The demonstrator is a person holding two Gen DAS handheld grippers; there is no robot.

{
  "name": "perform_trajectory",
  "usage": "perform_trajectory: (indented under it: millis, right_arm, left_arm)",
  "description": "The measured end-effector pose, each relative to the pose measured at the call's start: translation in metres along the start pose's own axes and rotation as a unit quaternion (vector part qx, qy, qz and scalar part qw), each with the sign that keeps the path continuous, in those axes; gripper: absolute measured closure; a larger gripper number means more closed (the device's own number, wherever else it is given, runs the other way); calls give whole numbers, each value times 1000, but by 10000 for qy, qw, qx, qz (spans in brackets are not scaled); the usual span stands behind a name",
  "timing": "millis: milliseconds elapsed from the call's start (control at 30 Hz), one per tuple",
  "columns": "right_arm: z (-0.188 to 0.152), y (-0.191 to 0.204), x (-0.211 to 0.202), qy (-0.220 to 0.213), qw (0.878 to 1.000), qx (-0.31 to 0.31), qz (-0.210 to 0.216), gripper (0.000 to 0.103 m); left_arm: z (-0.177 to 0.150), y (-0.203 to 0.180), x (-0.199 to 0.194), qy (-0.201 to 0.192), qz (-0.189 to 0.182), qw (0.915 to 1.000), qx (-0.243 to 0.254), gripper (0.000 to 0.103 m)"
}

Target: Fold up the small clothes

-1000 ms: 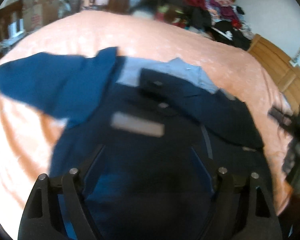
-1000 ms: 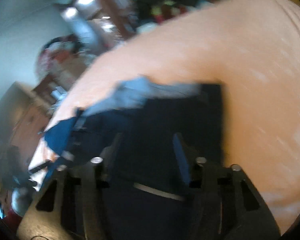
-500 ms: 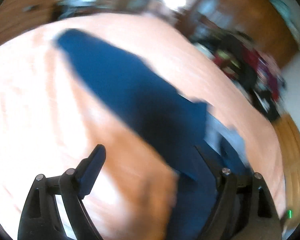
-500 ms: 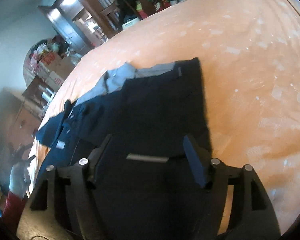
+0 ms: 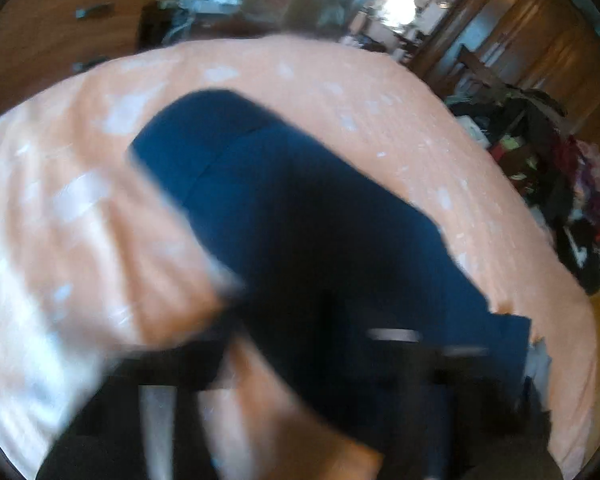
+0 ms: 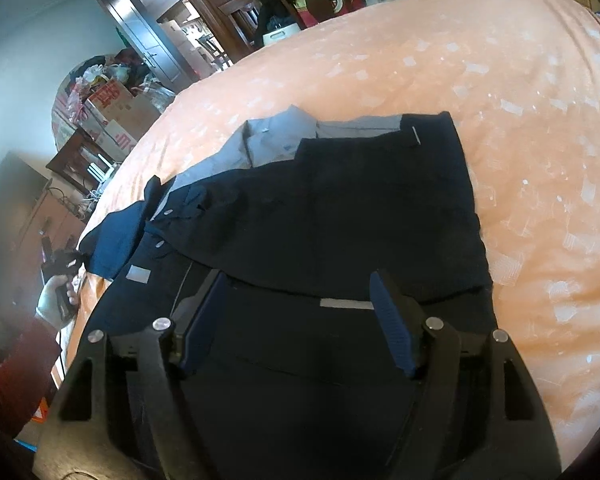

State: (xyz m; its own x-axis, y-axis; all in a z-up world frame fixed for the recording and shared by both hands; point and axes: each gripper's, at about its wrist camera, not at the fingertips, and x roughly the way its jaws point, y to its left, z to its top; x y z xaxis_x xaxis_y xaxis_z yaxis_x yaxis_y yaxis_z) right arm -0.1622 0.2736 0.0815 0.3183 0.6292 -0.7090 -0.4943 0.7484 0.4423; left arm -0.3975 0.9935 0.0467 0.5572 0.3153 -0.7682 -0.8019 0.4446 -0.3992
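Note:
A dark navy shirt [image 6: 340, 208] with a grey collar [image 6: 276, 140] lies flat on the orange bedspread [image 6: 500, 100]. One sleeve is folded across its chest. My right gripper [image 6: 298, 312] hovers open over the lower part of the shirt, nothing between its fingers. The other blue sleeve [image 5: 300, 208] stretches out sideways across the bed in the left wrist view. That view is heavily blurred, and my left gripper [image 5: 300, 356] shows only as dark smears. In the right wrist view the left gripper [image 6: 62, 264] sits by the sleeve's end [image 6: 116, 236], held by a hand.
A red-sleeved arm [image 6: 16, 372] enters at the lower left. Cardboard boxes [image 6: 112, 108] and wooden furniture stand beyond the bed's far side. A pile of clothes [image 5: 560, 184] lies off the bed at the right. Bare bedspread spreads to the shirt's right.
The left gripper has swung left from the shirt's body to the outstretched sleeve and is still moving fast. The right gripper drew back a little, staying open over the shirt.

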Motion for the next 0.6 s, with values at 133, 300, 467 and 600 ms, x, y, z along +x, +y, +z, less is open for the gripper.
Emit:
perform_trajectory:
  millis: [133, 300, 467, 600]
  right_arm:
    - [4, -2, -8, -149, 9998, 132, 80, 31]
    - [7, -10, -8, -243, 9984, 399, 315, 30]
    - [8, -13, 13, 75, 9930, 646, 991, 27]
    - [19, -11, 49, 430, 9890, 633, 1264, 26]
  left_arm:
    - [-20, -115, -35, -372, -775, 9869, 1362, 102]
    - [-124, -277, -86, 97, -2928, 9155, 2757, 99]
    - [-222, -310, -84, 1186, -3576, 8740, 3069, 58]
    - [-233, -251, -52, 1480, -3078, 9114, 2296, 58]
